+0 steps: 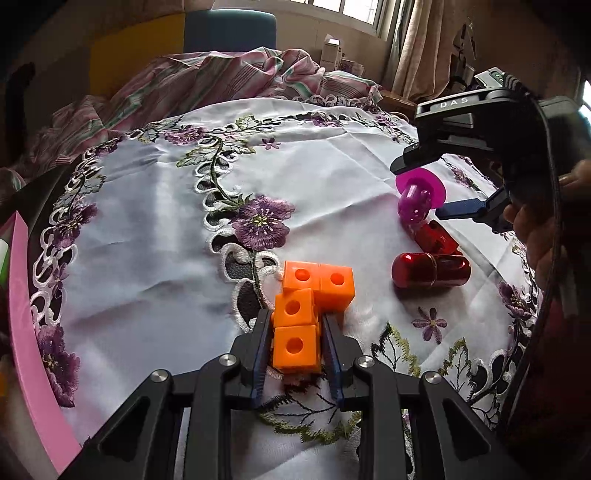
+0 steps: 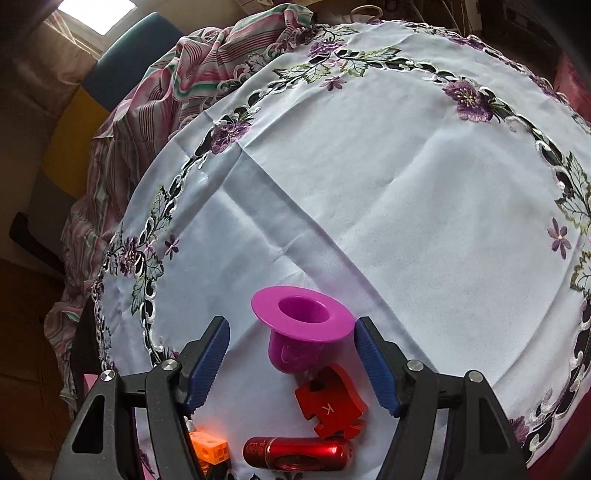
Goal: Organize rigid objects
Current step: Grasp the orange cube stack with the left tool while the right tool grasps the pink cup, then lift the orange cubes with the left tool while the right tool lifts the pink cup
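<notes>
My left gripper (image 1: 297, 325) is shut on an orange block piece (image 1: 308, 306) made of joined cubes with round holes, on the embroidered tablecloth; it also shows in the right wrist view (image 2: 208, 448). My right gripper (image 2: 291, 332) is open, its fingers on either side of a magenta flanged cup (image 2: 299, 325) that stands between them untouched. In the left wrist view the right gripper (image 1: 424, 184) is over that magenta cup (image 1: 419, 195). A red flat puzzle piece (image 2: 330, 400) and a shiny red cylinder (image 2: 297, 452) lie just behind the cup.
A white tablecloth (image 2: 369, 184) with purple flower embroidery covers the round table. A pink bin edge (image 1: 26, 325) is at the far left. A striped pink cloth (image 1: 221, 77) is bunched beyond the table, with a blue chair (image 1: 229, 29) behind it.
</notes>
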A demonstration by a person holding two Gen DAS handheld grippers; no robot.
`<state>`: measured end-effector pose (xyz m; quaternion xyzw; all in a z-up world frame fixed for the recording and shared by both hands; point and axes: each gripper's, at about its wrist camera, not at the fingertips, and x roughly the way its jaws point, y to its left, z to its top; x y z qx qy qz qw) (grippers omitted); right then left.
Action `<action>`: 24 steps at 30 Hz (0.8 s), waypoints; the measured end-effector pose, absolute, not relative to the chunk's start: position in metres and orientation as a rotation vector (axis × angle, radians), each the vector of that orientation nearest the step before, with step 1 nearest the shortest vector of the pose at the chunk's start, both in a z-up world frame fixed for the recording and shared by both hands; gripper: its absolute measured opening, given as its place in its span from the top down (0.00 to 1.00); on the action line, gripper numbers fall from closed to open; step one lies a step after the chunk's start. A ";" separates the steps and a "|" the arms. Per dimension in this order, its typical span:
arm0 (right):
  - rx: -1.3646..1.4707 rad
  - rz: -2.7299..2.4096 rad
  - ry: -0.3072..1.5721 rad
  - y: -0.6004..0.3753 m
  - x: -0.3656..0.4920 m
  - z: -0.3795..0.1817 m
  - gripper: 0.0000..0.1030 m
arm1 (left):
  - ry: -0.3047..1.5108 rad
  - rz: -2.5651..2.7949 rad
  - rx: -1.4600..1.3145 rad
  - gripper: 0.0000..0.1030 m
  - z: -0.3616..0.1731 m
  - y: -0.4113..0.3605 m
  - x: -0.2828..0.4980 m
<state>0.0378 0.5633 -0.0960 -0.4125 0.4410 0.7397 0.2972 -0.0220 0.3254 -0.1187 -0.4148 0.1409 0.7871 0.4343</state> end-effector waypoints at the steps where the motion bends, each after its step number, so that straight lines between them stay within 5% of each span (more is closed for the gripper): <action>1: -1.110 1.966 1.154 0.563 0.034 -0.097 0.30 | 0.343 1.961 -1.032 0.72 -0.119 0.325 -0.022; 3: -1.149 1.967 1.108 0.562 0.027 -0.100 0.31 | 0.333 1.963 -1.029 0.72 -0.119 0.323 -0.021; 5: -1.205 1.997 1.061 0.559 0.017 -0.103 0.55 | 0.329 1.959 -1.026 0.72 -0.120 0.322 -0.021; 13: -1.302 2.098 0.942 0.539 -0.004 -0.103 0.56 | 0.329 1.975 -1.006 0.73 -0.120 0.321 -0.018; 14: -1.315 2.090 0.942 0.539 -0.004 -0.105 0.69 | 0.333 1.977 -1.001 0.73 -0.120 0.322 -0.018; 24: -1.351 2.084 0.871 0.533 -0.009 -0.109 0.68 | 0.336 1.988 -0.993 0.73 -0.120 0.320 -0.016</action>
